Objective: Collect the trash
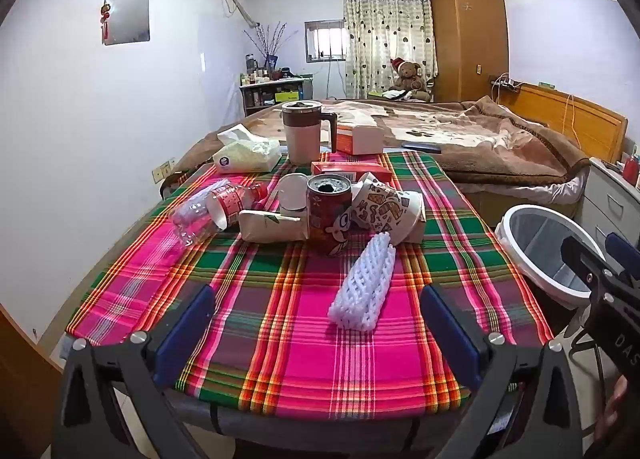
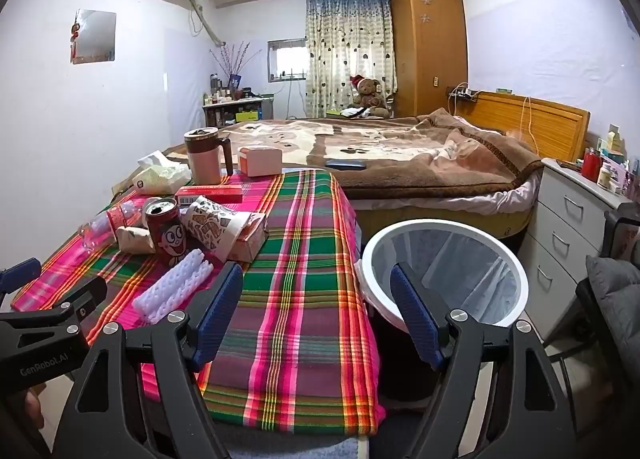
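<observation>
White foam net (image 1: 362,285) lies between the gaping left tool (image 1: 316,333).

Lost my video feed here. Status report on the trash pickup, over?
Left gripper open, empty; right gripper open, empty. White foam net nearest on the table, untouched. Trash bin beside the table, nothing blocking.

Woven plaid cloth (image 1: 304,323) w/ matt finish; glossy metal can (image 1: 329,215); white foam net (image 1: 362,283); clear plastic bottle (image 1: 200,211).
</observation>
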A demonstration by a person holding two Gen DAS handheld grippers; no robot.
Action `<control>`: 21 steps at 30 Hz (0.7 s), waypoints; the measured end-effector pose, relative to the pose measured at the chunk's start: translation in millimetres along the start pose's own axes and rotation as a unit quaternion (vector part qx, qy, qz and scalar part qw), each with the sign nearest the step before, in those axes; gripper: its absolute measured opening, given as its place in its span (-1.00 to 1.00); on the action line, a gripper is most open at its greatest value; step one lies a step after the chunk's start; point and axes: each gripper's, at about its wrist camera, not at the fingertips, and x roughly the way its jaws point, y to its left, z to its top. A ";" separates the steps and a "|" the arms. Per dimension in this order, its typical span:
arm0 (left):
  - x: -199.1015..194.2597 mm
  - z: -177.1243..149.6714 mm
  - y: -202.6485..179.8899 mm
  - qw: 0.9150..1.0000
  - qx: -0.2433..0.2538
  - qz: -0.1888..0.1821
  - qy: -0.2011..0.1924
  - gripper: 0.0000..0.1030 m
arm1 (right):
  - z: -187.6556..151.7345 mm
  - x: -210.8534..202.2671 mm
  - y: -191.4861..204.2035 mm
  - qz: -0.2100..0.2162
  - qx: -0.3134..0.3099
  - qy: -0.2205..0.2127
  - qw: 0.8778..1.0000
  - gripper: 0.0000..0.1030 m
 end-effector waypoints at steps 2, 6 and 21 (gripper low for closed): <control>-0.5 -0.2 -0.3 1.000 0.001 0.000 0.000 1.00 | -0.6 -0.3 -1.0 0.000 0.000 0.000 1.000 0.51; -0.9 -0.1 -0.8 1.000 0.000 0.001 0.000 1.00 | 1.4 -1.5 0.1 -0.001 0.000 0.000 1.000 0.51; -0.5 1.2 1.0 1.000 -0.002 0.001 0.001 1.00 | 1.6 -0.8 1.0 -0.002 -0.001 0.000 1.000 0.51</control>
